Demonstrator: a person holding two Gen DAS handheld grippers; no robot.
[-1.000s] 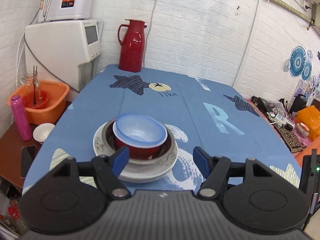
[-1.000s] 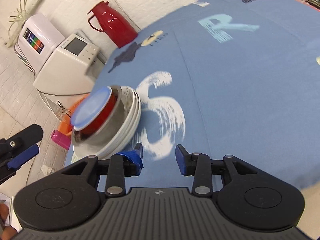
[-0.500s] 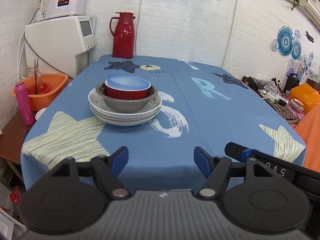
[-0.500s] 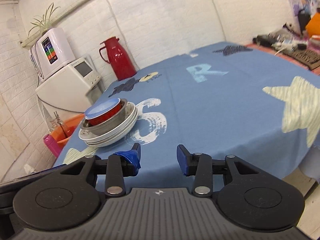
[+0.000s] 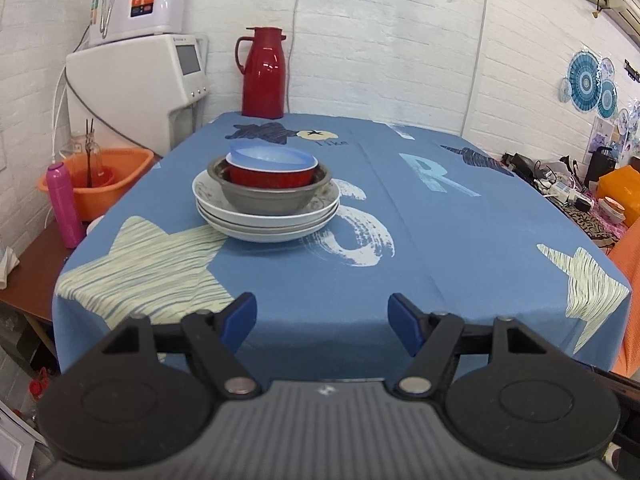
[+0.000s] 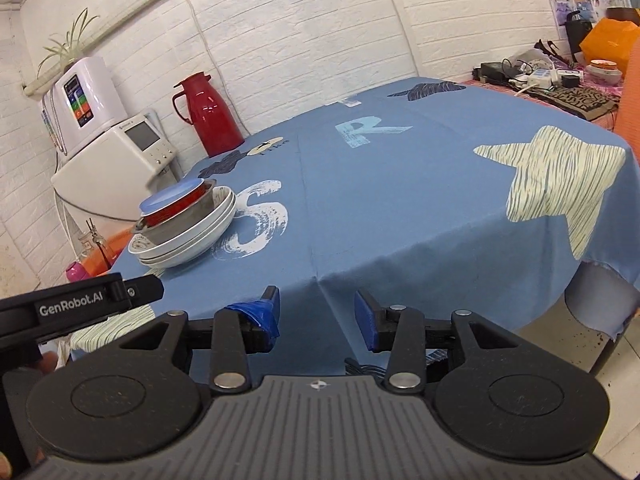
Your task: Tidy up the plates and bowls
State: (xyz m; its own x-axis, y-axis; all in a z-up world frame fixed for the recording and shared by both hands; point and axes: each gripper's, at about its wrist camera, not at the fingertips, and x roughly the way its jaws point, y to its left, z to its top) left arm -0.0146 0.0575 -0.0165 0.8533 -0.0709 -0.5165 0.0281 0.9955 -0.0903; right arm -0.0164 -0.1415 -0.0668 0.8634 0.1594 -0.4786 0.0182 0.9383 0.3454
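Note:
One stack stands on the blue tablecloth: white plates at the bottom, a grey metal bowl on them, a red bowl inside it, and a light blue bowl on top. The same stack sits at the left in the right wrist view. My left gripper is open and empty, held off the table's near edge, well short of the stack. My right gripper is open and empty too, back from the table's front edge. The left gripper's black body shows at its left.
A red thermos jug stands at the table's far end by the brick wall. Left of the table are a white appliance, an orange basin and a pink bottle on a low brown side table. Cluttered cables and boxes lie to the right.
Both grippers have drawn back from the stack to beyond the table's near edge and levelled out. The stack of plates and bowls has not moved.

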